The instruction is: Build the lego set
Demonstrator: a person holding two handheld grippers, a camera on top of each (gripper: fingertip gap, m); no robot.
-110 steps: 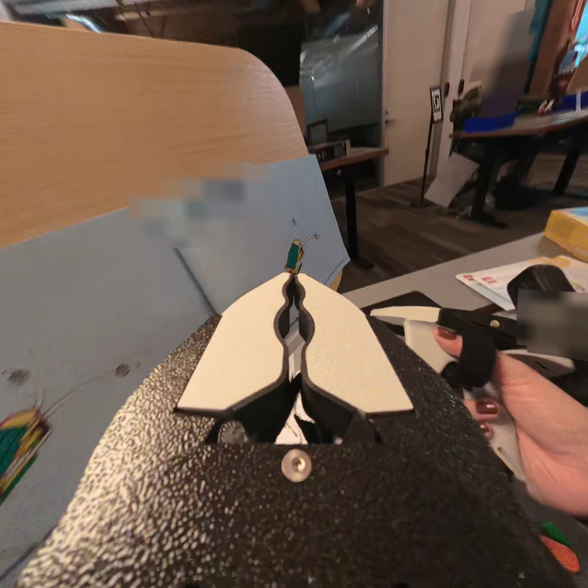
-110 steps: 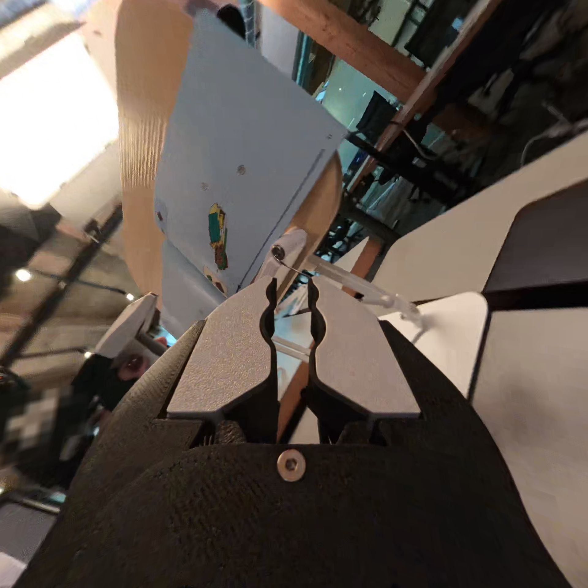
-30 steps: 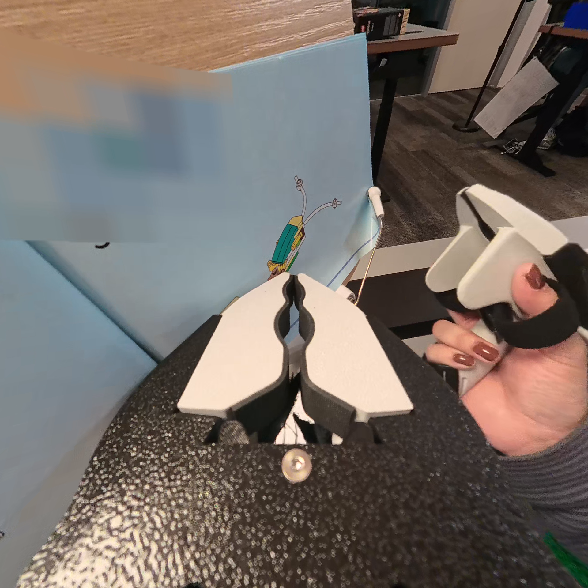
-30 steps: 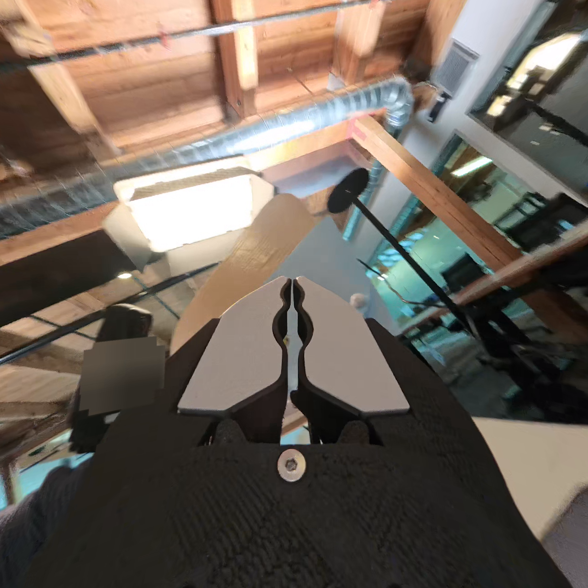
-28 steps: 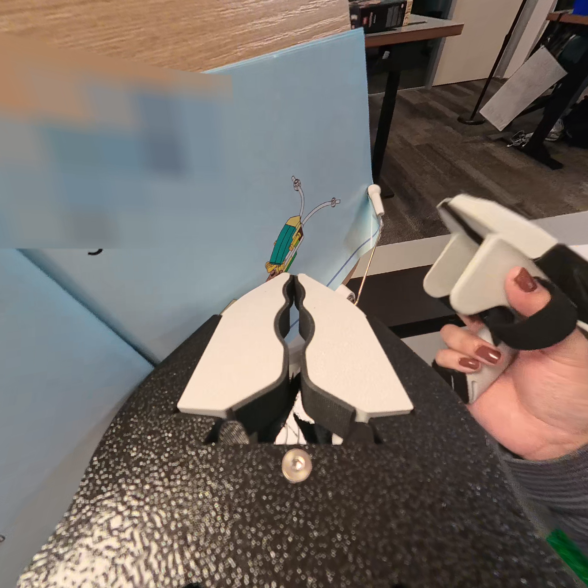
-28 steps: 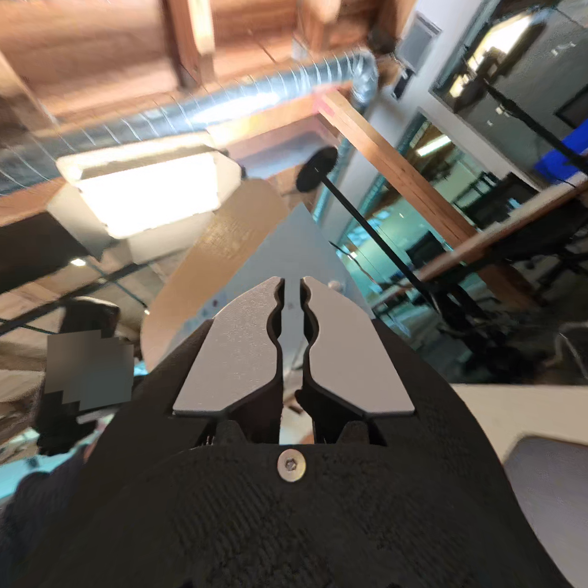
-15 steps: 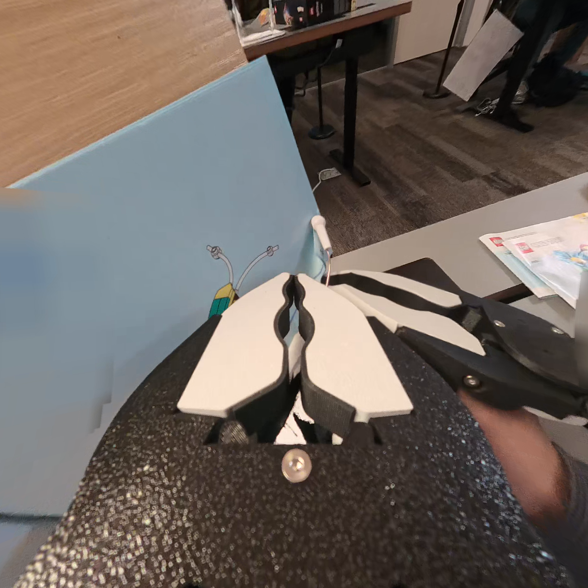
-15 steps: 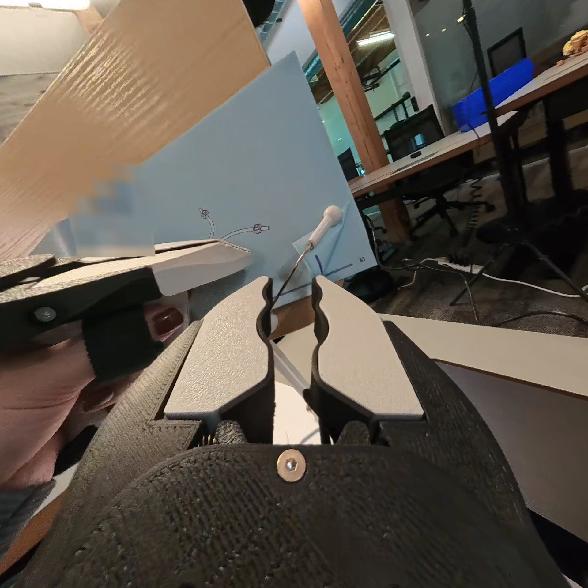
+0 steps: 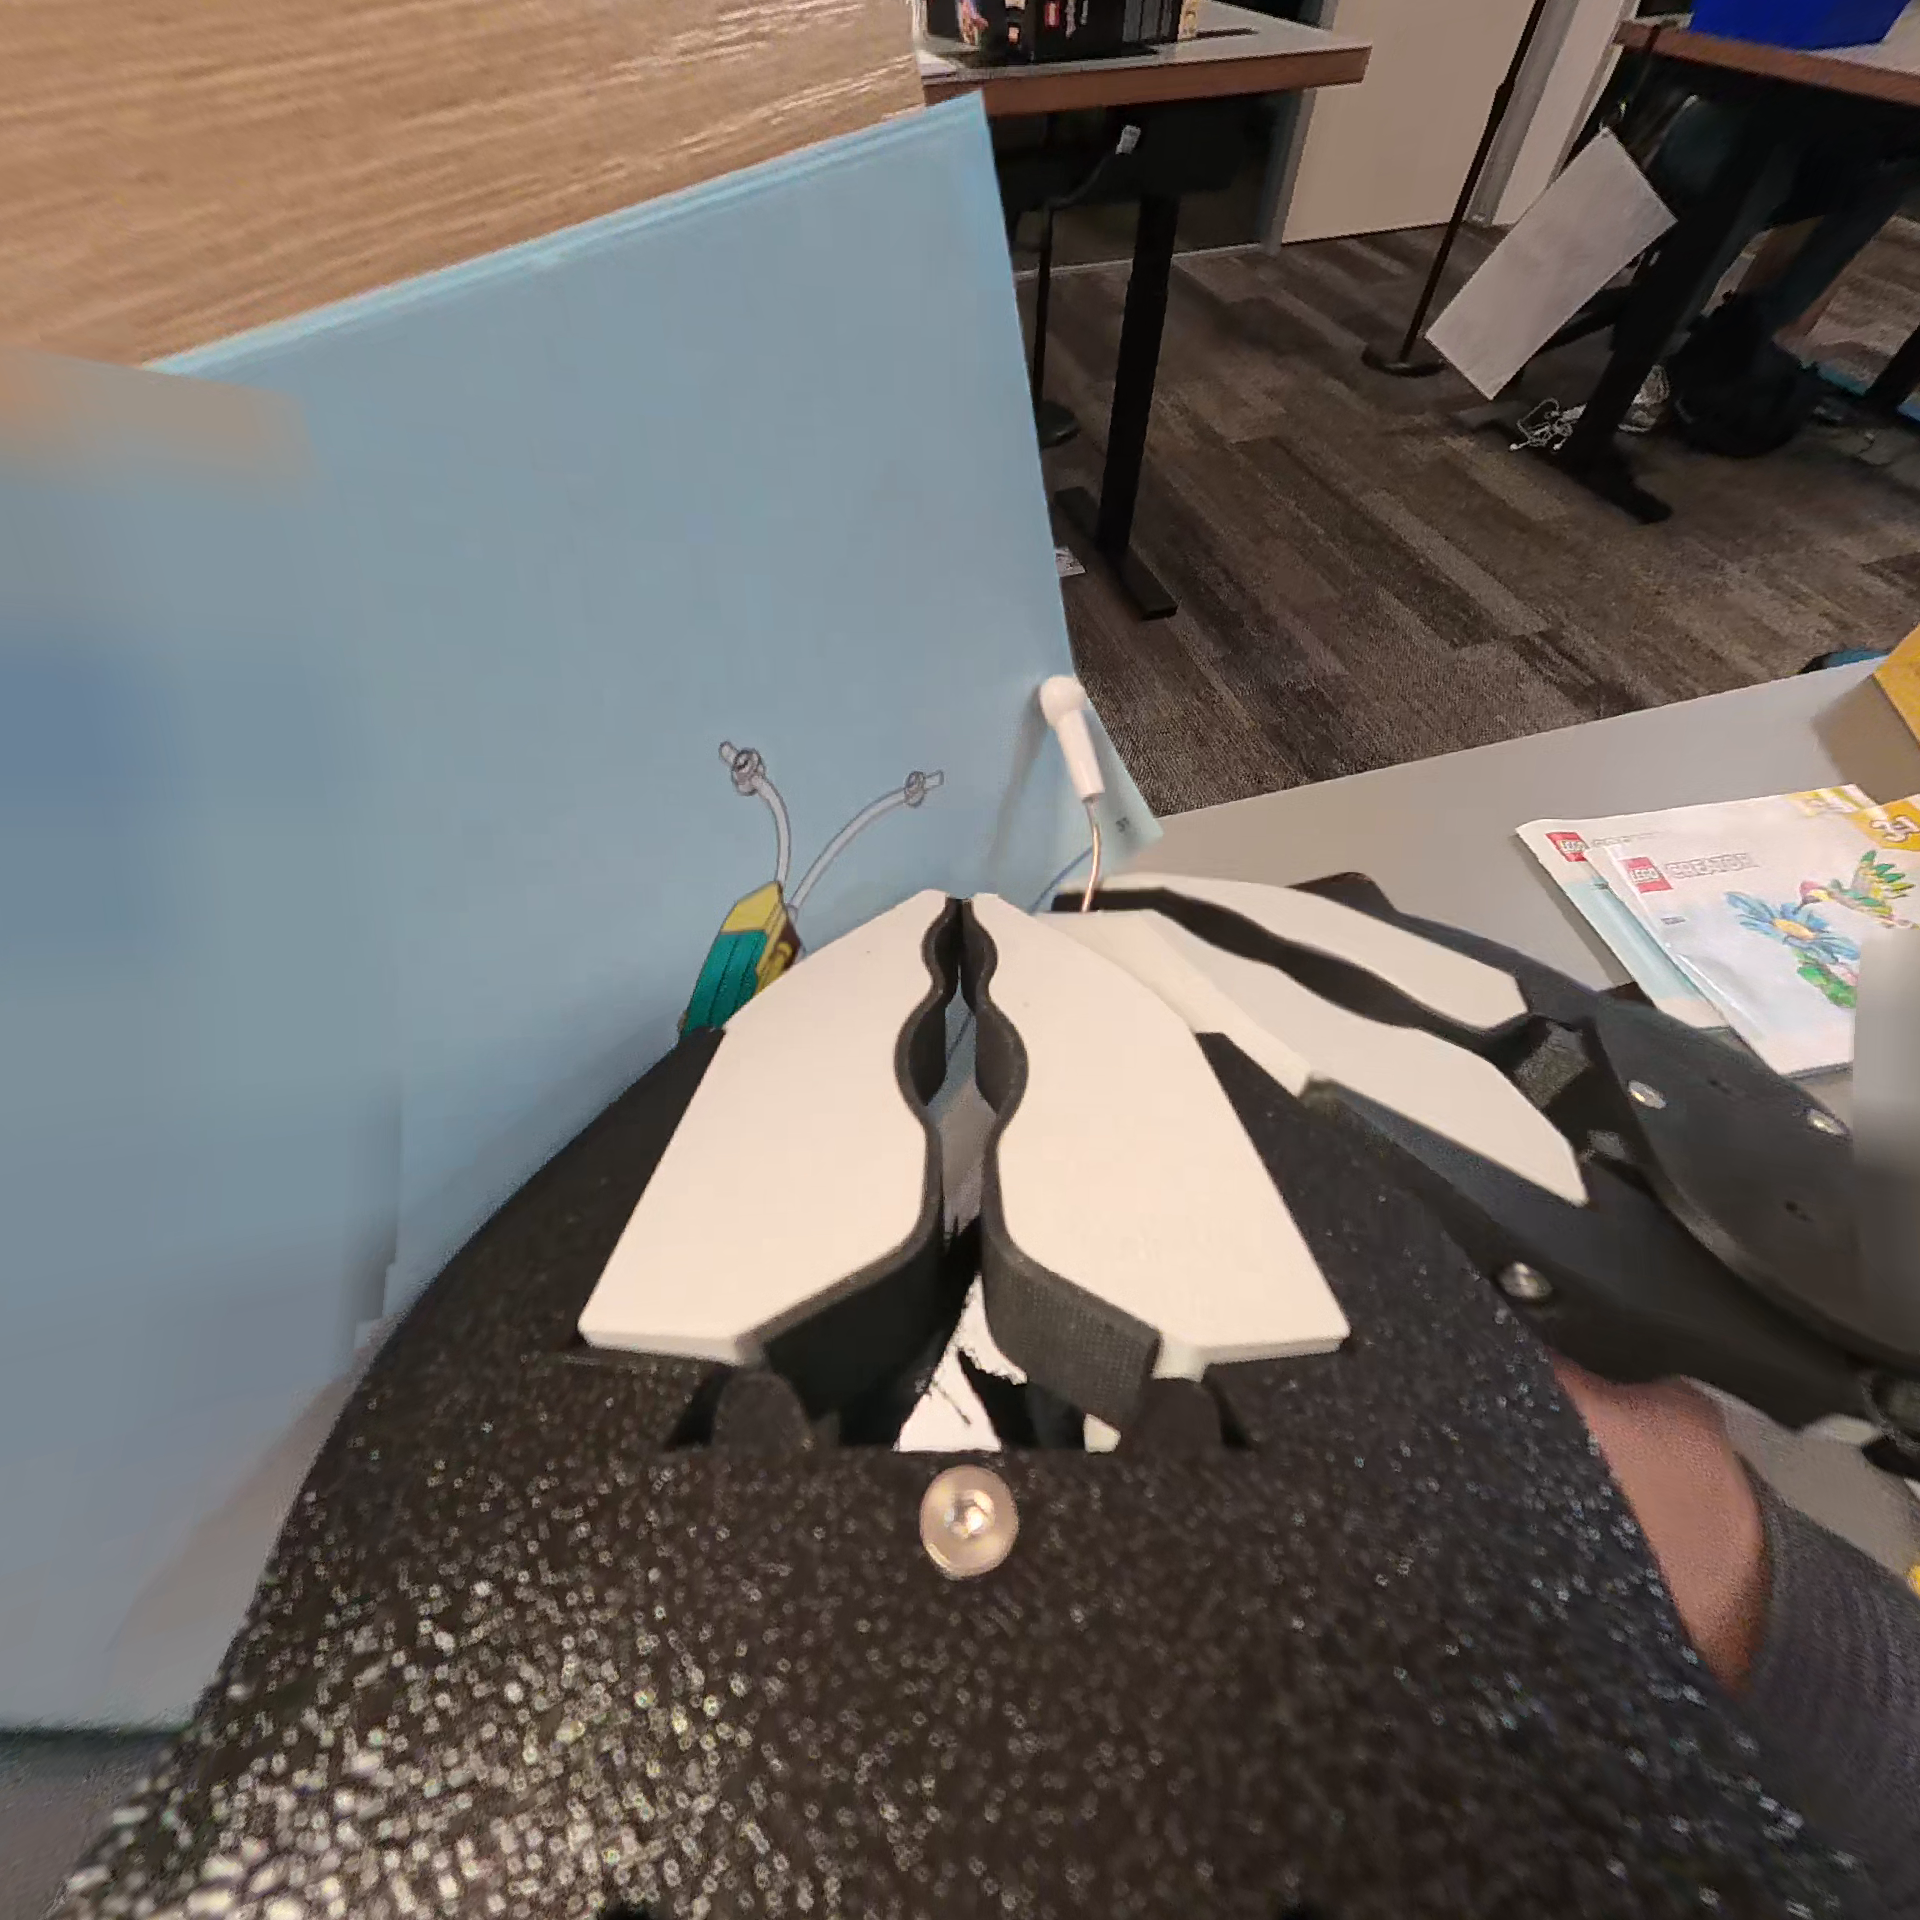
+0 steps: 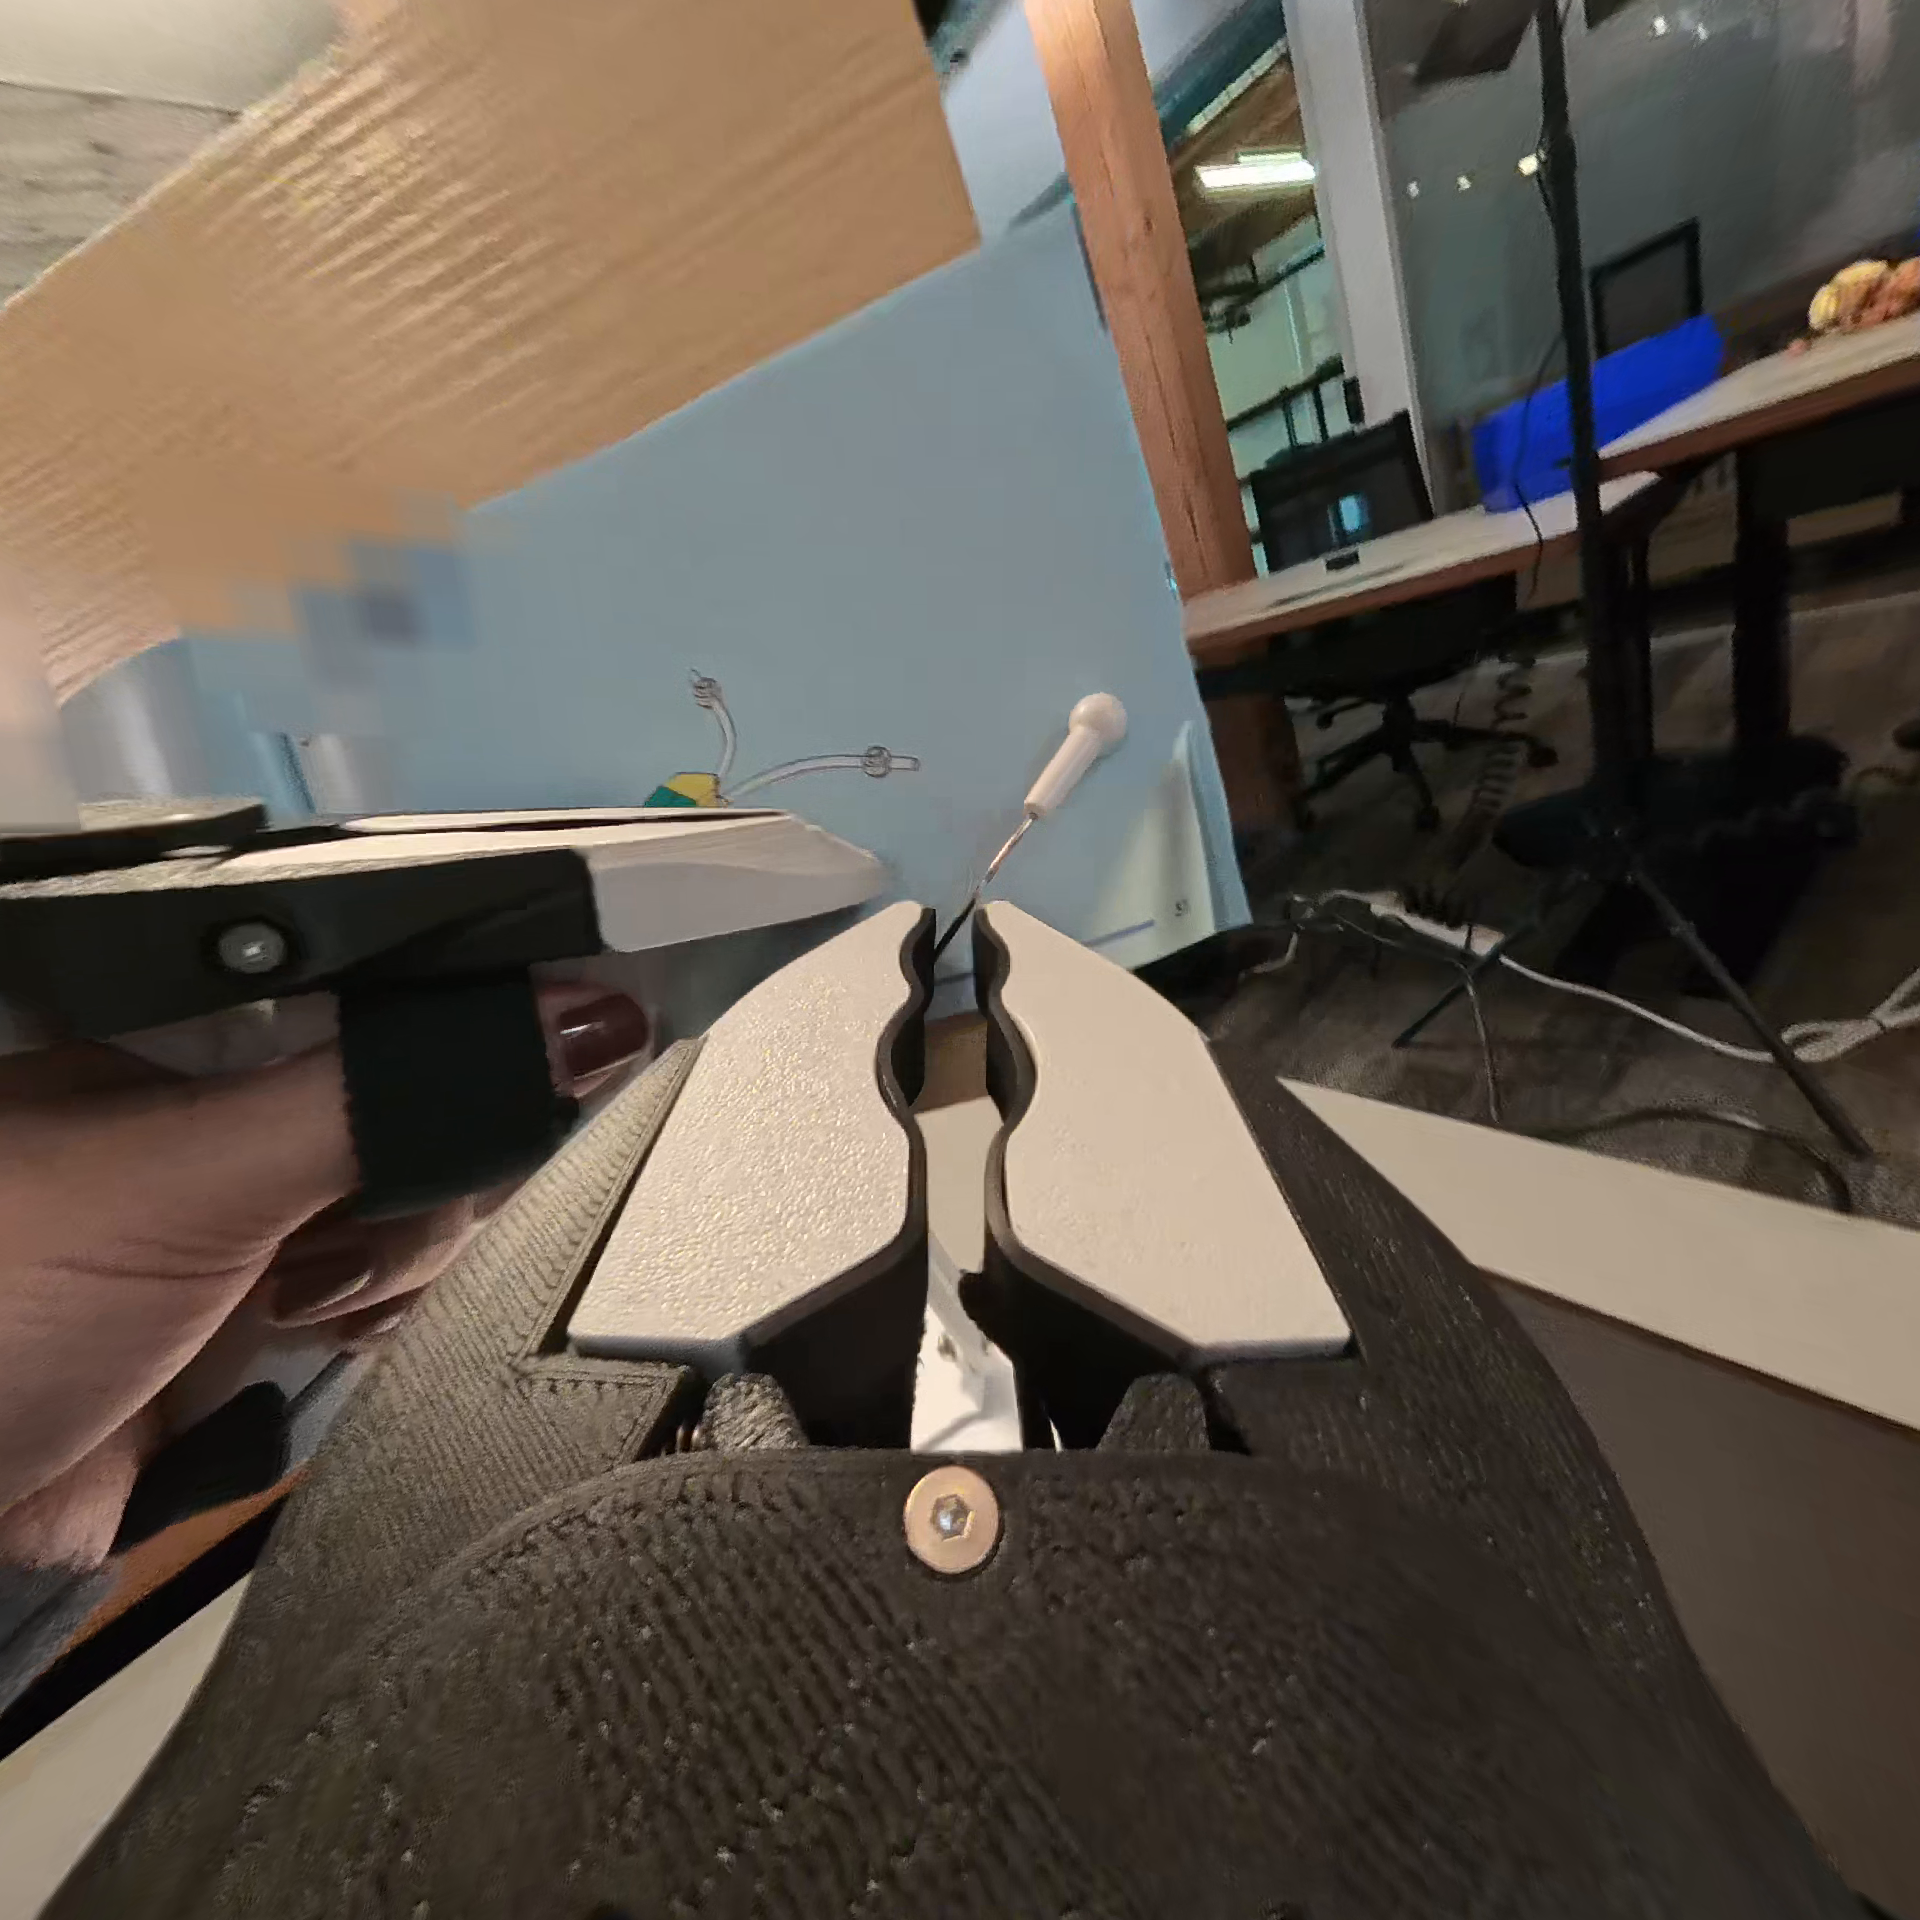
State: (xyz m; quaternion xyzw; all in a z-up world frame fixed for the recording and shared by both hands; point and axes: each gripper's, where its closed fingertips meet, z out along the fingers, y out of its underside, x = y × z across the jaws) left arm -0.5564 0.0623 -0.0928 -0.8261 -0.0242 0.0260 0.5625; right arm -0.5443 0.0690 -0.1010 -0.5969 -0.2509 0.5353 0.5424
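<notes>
A light blue instruction booklet [image 9: 623, 623] stands open against a wooden board; it also shows in the right wrist view [image 10: 831, 571]. A thin wire page holder with a white tip [image 9: 1070, 727] lies against its right edge. My left gripper [image 9: 958, 914] is shut, its tips close to the page below a printed build drawing. My right gripper [image 10: 951, 920] is open by a narrow gap, and the wire page holder [image 10: 1075, 743] runs down between its tips. The right gripper [image 9: 1081, 909] sits just right of the left one. The left gripper [image 10: 831, 831] shows edge-on in the right wrist view.
The wooden board [image 9: 416, 156] rises behind the booklet. More booklets [image 9: 1745, 914] lie on the grey table [image 9: 1455, 790] to the right, with a yellow box corner [image 9: 1901, 686]. Desks and a tripod [image 10: 1590, 623] stand on the floor beyond.
The right gripper swung down from pointing at the ceiling to the booklet's wire holder and narrowed around it. The left gripper stayed shut and shifted slightly along the page.
</notes>
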